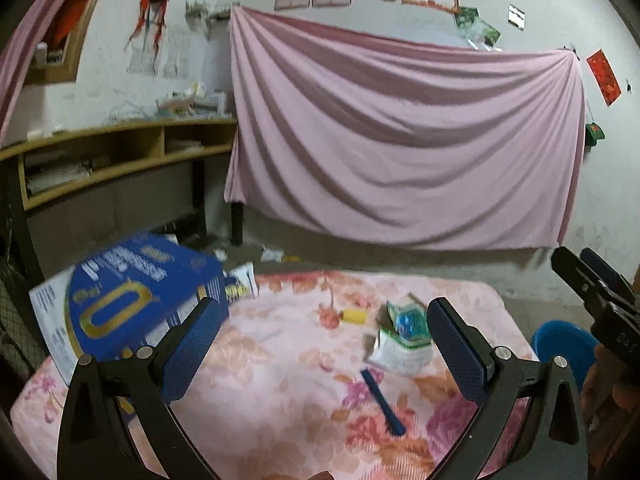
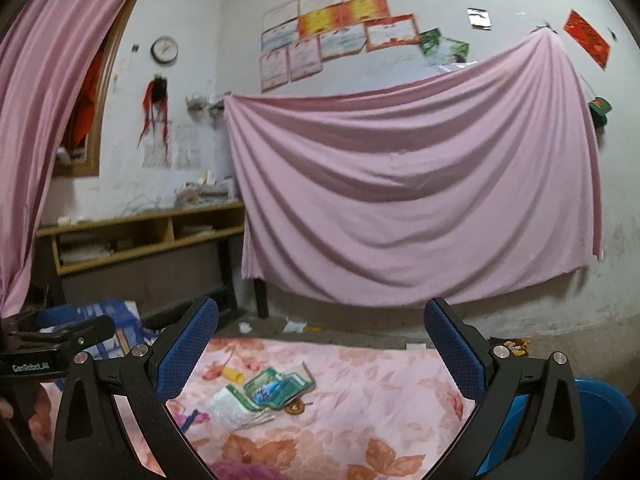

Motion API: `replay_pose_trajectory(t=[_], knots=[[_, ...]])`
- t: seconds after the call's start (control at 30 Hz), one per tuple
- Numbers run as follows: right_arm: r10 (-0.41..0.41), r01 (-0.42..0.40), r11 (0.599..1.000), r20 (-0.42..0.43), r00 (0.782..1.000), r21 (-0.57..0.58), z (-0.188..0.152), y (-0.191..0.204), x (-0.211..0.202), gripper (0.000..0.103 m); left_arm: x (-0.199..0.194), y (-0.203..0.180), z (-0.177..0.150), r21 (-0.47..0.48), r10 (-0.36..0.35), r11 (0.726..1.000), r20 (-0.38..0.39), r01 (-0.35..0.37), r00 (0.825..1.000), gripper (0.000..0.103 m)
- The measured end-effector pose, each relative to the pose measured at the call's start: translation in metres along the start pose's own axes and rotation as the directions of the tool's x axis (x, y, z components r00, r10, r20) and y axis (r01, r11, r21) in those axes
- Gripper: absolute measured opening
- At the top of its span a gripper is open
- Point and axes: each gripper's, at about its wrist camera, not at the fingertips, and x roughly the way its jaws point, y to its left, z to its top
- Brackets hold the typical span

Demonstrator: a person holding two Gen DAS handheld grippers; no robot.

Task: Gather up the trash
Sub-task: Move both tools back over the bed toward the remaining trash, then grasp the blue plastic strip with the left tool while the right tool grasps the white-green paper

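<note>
- The left tongs (image 1: 324, 344) stand spread wide with nothing between the blue pads, tilted down over the floral-cloth tabletop (image 1: 280, 360).
- The right tongs (image 2: 320, 348) are spread just as wide and empty, pointing nearly level across the same tabletop (image 2: 380, 380); they show at the right edge of the left view (image 1: 596, 292).
- The trash lies near the middle of the cloth: a torn green-and-white wrapper (image 1: 404, 336) with a small yellow cylinder (image 1: 352, 317) to its left, apart from it.
- A dark blue strip (image 1: 382, 406) lies on the cloth nearer the left tongs than the wrapper; what it is cannot be told.
- In the right view the wrapper (image 2: 264, 392) sits between the pads in line of sight, well ahead of them, with a small round brown thing (image 2: 295, 408) at its right.
- A blue carton (image 1: 144, 300) stands at the tabletop's left side, close beside the left pad.
- A blue bin (image 1: 560, 344) sits off the right edge of the tabletop, below its level.
- Ahead of both tongs the cloth is open as far as its far edge; beyond is bare floor with scattered scraps (image 1: 272, 255) and a hung pink sheet (image 1: 400, 140).
</note>
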Motion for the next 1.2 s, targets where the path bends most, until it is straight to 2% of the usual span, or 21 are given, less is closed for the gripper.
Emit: replay_pose_trajectory(t=[0.13,0.27,0.4,0.43,0.47,0.5,0.57,0.67,0.73,0.87,0.9,0.97,1.07,1.2], knots=[[-0.001,-0.002,1.0,-0.076,0.997,-0.032,-0.008,0.005,0.011,0.103,0.014,-0.005,-0.011,0.018,0.004,1.0,-0.1,-0.002,0.995,0.101],[-0.026,0.015,0.998,-0.192,0.981,-0.059,-0.021,0.005,0.027,0.103,0.031,-0.011,-0.023,0.054,-0.011,0.998,-0.194,0.022,0.981,0.101],[-0.029,0.014,0.998,-0.254,0.967,-0.06,-0.03,0.002,0.036,0.103,0.044,-0.017,-0.032,0.077,-0.029,0.996,-0.268,0.051,0.963,0.1],[-0.029,0.013,0.998,-0.262,0.965,-0.061,-0.032,0.002,0.037,0.103,0.047,-0.018,-0.033,0.078,-0.039,0.995,-0.28,0.063,0.959,0.095],[-0.027,0.011,0.998,-0.272,0.962,-0.062,-0.033,0.001,0.038,0.103,0.05,-0.019,-0.034,0.078,-0.053,0.994,-0.299,0.08,0.953,0.083],[-0.022,0.005,0.998,-0.286,0.958,-0.062,-0.034,0.001,0.04,0.103,0.054,-0.021,-0.034,0.076,-0.068,0.992,-0.325,0.097,0.943,0.075],[-0.016,-0.004,0.998,-0.305,0.952,-0.063,-0.036,0.002,0.042,0.103,0.065,-0.023,-0.038,0.062,-0.095,0.99,-0.387,0.128,0.917,0.049],[-0.002,-0.02,0.998,-0.341,0.94,-0.062,-0.039,0.002,0.05,0.103,0.077,-0.026,-0.045,0.043,-0.135,0.984,-0.445,0.172,0.886,0.03],[0.012,-0.033,0.998,-0.367,0.93,-0.052,-0.041,0.001,0.055,0.103,0.083,-0.029,-0.048,0.034,-0.16,0.979,-0.469,0.199,0.868,0.024],[0.049,-0.062,0.998,-0.403,0.914,-0.019,-0.043,-0.002,0.065,0.101,0.088,-0.031,-0.048,0.023,-0.189,0.973,-0.49,0.229,0.851,0.008],[0.067,-0.078,0.997,-0.417,0.906,-0.009,-0.044,-0.002,0.069,0.1,0.088,-0.031,-0.048,0.019,-0.195,0.972,-0.49,0.234,0.849,0.008],[0.094,-0.104,0.995,-0.442,0.892,0.003,-0.046,-0.001,0.075,0.097,0.09,-0.029,-0.048,0.012,-0.201,0.971,-0.49,0.237,0.848,0.007],[0.155,-0.167,0.986,-0.482,0.862,0.018,-0.05,0.008,0.088,0.083,0.092,-0.022,-0.047,-0.003,-0.196,0.975,-0.484,0.222,0.853,0.004],[0.208,-0.23,0.973,-0.53,0.822,0.026,-0.057,0.024,0.106,0.08,0.093,-0.003,-0.043,-0.013,-0.174,0.982,-0.472,0.19,0.864,0.003]])
